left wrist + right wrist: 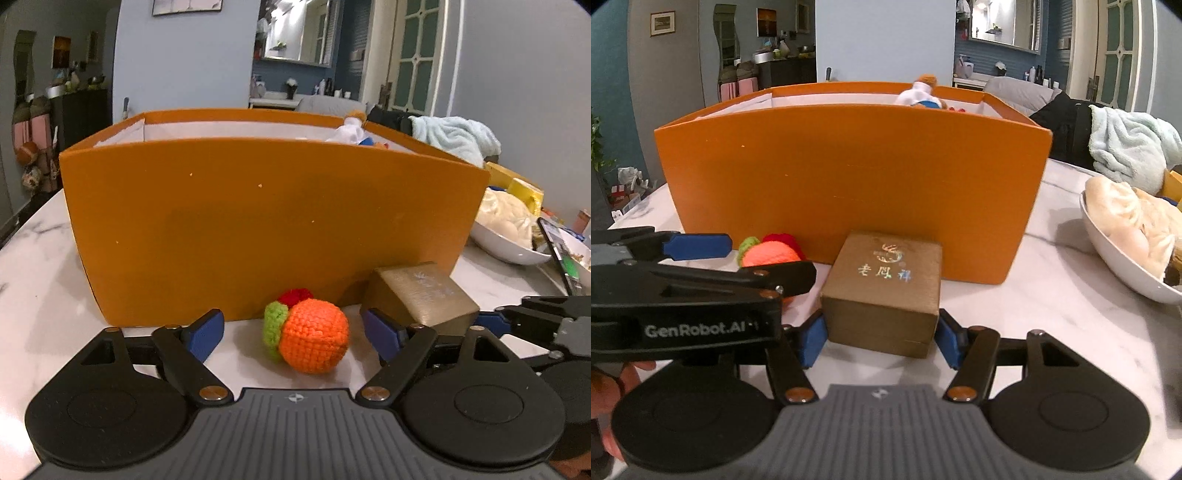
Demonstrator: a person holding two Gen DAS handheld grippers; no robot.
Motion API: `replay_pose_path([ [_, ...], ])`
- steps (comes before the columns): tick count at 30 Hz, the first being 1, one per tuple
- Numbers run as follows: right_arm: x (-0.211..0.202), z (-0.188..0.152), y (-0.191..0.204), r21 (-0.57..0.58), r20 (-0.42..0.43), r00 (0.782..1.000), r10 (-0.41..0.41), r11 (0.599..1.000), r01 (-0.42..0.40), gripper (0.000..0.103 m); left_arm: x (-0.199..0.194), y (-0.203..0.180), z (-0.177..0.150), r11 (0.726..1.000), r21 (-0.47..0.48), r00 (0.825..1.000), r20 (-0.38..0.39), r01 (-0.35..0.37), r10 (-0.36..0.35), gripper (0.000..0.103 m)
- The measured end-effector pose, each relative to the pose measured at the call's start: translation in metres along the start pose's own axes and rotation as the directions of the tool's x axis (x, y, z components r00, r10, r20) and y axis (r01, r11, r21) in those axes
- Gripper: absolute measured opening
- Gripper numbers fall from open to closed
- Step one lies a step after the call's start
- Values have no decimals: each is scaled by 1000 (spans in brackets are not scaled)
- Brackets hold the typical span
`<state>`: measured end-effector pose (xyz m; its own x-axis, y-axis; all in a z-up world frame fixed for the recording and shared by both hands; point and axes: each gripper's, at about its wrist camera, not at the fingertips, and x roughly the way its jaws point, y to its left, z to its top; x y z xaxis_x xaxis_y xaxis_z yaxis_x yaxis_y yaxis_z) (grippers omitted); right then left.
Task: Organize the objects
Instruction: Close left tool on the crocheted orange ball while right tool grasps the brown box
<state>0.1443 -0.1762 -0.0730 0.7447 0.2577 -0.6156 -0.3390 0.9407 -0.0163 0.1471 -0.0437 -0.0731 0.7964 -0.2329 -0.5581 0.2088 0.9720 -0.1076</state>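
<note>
While both grippers sat low on the marble table (1071, 332), each had its own target lined up. The left gripper (293, 334) was spread wide, its blue pads either side of the crocheted orange ball (314, 334) and clear of it, nothing held. The right gripper (881, 341) was opened about as wide as the brown gift box (886, 288), one pad right at each lower corner; whether they actually pressed on it could not be told.

Ball and gift box lay side by side, just in front of the tall orange bin (258, 229), the gift box almost against its wall. A stuffed doll (921, 94) already poked up over the far rim.

Risks, as a judgement: the two tools were crowded, the left gripper's arm crossing right beside the gift box, so closing or lifting together could knock them into each other. The ball is soft and round and could squirt out of an off-centre pinch. The bin wall is high, so a low lift might clip its edge.

The count: two grippers, one ball, one gift box, one bin, one doll showing, one white bowl (1115, 258) of wrapped food to the right, one light blue towel (1126, 144) behind it.
</note>
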Motion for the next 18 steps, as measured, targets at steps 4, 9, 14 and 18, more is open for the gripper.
replay_pose_path([
  [4, 3, 4, -1, -5, 1, 1000, -3, 1000, 3, 64, 4, 5, 0, 1000, -28, 999, -38, 6, -7, 61],
  [9, 11, 6, -2, -9, 5, 1000, -14, 1000, 14, 69, 0, 8, -2, 1000, -26, 999, -46, -3, 2, 55],
  [14, 12, 8, -4, -12, -2, 1000, -4, 1000, 4, 64, -6, 16, -3, 999, -45, 999, -52, -6, 4, 53],
  [18, 7, 6, -7, -4, -1, 1000, 7, 1000, -7, 64, -17, 20, -4, 999, -44, 999, -37, 8, -9, 53],
])
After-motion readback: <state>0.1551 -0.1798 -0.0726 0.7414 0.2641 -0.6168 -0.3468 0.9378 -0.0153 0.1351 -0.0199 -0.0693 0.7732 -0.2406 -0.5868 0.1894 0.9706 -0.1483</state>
